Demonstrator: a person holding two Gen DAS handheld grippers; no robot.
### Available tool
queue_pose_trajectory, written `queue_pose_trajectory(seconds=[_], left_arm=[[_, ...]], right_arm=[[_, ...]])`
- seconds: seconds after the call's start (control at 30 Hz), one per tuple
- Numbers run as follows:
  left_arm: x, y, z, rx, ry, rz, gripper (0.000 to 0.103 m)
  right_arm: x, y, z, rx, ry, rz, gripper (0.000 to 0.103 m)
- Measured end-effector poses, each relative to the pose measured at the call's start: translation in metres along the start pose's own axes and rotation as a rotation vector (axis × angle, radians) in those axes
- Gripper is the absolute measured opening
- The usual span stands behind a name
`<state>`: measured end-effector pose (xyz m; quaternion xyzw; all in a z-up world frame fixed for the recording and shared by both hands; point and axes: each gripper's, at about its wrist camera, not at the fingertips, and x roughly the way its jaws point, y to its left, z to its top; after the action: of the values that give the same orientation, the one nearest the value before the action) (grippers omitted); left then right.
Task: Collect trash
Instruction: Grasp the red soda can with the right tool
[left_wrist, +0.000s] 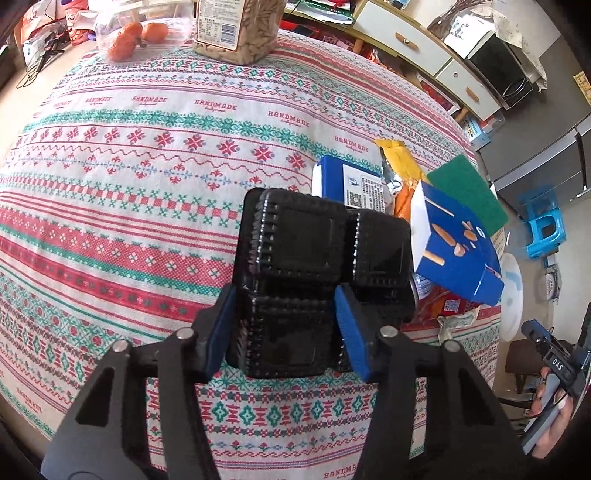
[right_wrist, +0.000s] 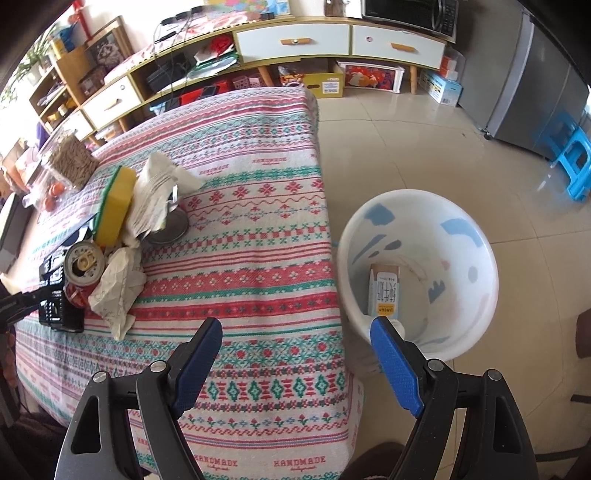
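Observation:
My left gripper (left_wrist: 284, 328) is shut on a black plastic compartment tray (left_wrist: 317, 273) and holds it above the patterned tablecloth (left_wrist: 147, 184). The tray also shows at the left edge of the right wrist view (right_wrist: 59, 295). My right gripper (right_wrist: 295, 354) is open and empty over the table's right edge. A white bin (right_wrist: 417, 269) stands on the floor beside the table with a small carton (right_wrist: 384, 291) inside. On the table lie a blue snack box (left_wrist: 458, 251), a drink can (right_wrist: 83, 266), crumpled paper (right_wrist: 118, 288), a torn wrapper (left_wrist: 399, 166) and a yellow-green sponge (right_wrist: 114, 206).
A jar of seeds (left_wrist: 236, 29) and oranges (left_wrist: 129, 40) stand at the far end of the table. A metal lid (right_wrist: 170, 229) lies by the paper. A long cabinet (right_wrist: 295, 40), a fridge (right_wrist: 535, 85) and a blue stool (right_wrist: 576, 162) stand around the tiled floor.

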<state>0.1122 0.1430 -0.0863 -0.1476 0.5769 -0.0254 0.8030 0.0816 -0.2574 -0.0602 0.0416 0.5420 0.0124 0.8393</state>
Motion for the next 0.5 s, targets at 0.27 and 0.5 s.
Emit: queue_pose_trajectory(seconds=[0.27,0.5], left_arm=[[-0.018,0.0,-0.008,0.059,-0.06,0.038,0.051],[-0.047,0.014,-0.01,0.049,-0.14,0.01,0.051]], right_arm=[[-0.005,0.031,-0.001,-0.06,-0.016,0.022,0.084],[-0.001,0.071,0.003,-0.116,-0.018,0.07,0.084]])
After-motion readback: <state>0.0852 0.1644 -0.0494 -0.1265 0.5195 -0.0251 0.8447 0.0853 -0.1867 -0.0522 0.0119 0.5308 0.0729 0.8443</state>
